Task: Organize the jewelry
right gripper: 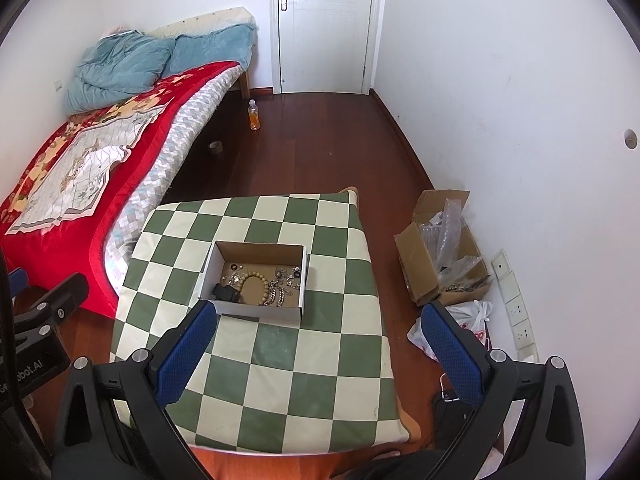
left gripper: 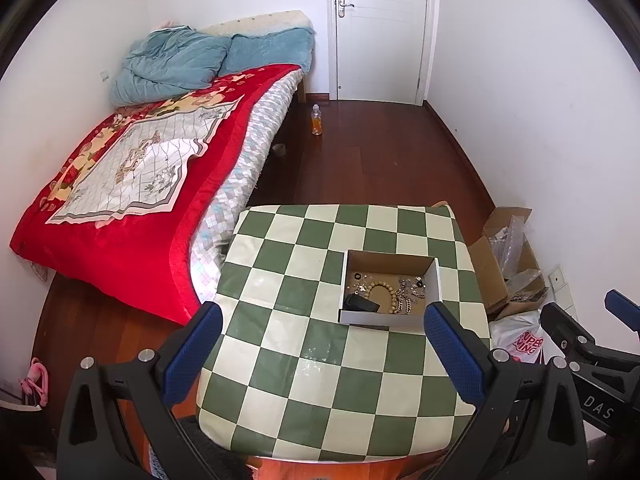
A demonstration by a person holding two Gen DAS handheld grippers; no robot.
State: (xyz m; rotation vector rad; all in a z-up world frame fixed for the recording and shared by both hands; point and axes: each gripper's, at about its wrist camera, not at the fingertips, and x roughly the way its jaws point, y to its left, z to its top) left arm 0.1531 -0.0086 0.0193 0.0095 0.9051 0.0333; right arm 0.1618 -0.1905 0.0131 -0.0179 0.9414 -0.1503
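A small open white cardboard box (left gripper: 437,280) sits on a green-and-cream checked table (left gripper: 304,360). Inside lie a beige bead bracelet (left gripper: 383,289), silver chains and charms (left gripper: 412,292), small rings and a black item (left gripper: 360,303). The box (right gripper: 306,276) also shows in the right wrist view, with the bracelet (right gripper: 256,278) and chains (right gripper: 282,286). My left gripper (left gripper: 324,320) is open and empty, above the table, just short of the box. My right gripper (right gripper: 320,320) is open and empty, wide apart, near the box's front right.
A bed with a red blanket (left gripper: 132,208) stands left of the table. An open brown carton with plastic wrap (right gripper: 444,248) and a white plastic bag (right gripper: 472,320) lie on the floor at the right. An orange-filled bottle (left gripper: 316,120) stands on the wood floor before a white door (left gripper: 380,28).
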